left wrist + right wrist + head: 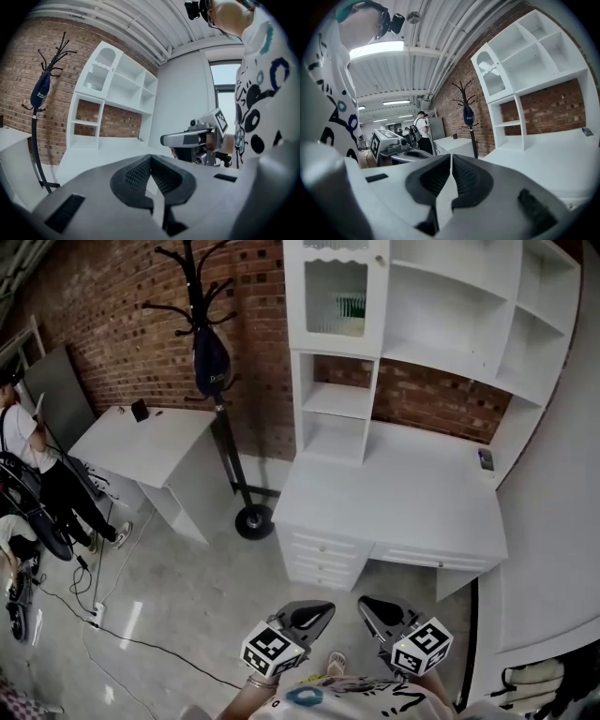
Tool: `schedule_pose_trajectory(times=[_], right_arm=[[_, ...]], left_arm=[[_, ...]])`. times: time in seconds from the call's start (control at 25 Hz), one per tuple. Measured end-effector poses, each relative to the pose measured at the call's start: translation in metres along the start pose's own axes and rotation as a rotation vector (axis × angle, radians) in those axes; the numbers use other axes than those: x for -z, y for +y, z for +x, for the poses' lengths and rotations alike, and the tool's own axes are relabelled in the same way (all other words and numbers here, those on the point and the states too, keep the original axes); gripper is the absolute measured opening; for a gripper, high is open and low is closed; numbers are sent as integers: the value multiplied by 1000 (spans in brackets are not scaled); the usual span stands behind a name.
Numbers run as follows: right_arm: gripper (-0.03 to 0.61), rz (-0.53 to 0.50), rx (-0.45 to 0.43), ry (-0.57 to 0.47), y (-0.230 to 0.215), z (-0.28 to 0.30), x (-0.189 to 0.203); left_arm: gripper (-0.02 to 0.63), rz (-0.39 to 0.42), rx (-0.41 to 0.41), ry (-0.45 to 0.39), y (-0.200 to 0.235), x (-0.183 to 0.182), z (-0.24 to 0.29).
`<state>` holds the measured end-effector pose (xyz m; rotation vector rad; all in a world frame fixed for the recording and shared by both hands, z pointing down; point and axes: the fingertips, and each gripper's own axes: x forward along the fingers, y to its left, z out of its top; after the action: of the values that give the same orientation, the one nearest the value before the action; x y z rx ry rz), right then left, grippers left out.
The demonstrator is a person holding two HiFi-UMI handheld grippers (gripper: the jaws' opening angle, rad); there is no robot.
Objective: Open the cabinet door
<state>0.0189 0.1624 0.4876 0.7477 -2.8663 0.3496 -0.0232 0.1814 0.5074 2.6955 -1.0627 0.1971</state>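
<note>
The cabinet door is a white glass-paned door at the top left of the white desk hutch, and it is closed, with a small knob at its right edge. It also shows in the left gripper view as the cabinet door and in the right gripper view as the cabinet door. My left gripper and right gripper hang side by side low in the head view, well short of the desk. Both are shut with nothing held; the jaws meet in the left gripper and the right gripper.
A white desk with drawers stands below the hutch, with a small dark device on its far right. A black coat rack with a hanging bag stands left of it, then a white side table. A person stands at far left.
</note>
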Motion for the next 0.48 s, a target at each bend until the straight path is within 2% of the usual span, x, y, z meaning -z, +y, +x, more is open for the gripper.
schedule_pose_trajectory(times=[0.24, 0.48], right_arm=[[29, -12, -36, 9, -40, -3, -7], [29, 16, -42, 1, -73, -4, -4]], left_arm=[[14, -20, -61, -12, 15, -7, 33], [14, -3, -76, 10, 21, -11, 62]])
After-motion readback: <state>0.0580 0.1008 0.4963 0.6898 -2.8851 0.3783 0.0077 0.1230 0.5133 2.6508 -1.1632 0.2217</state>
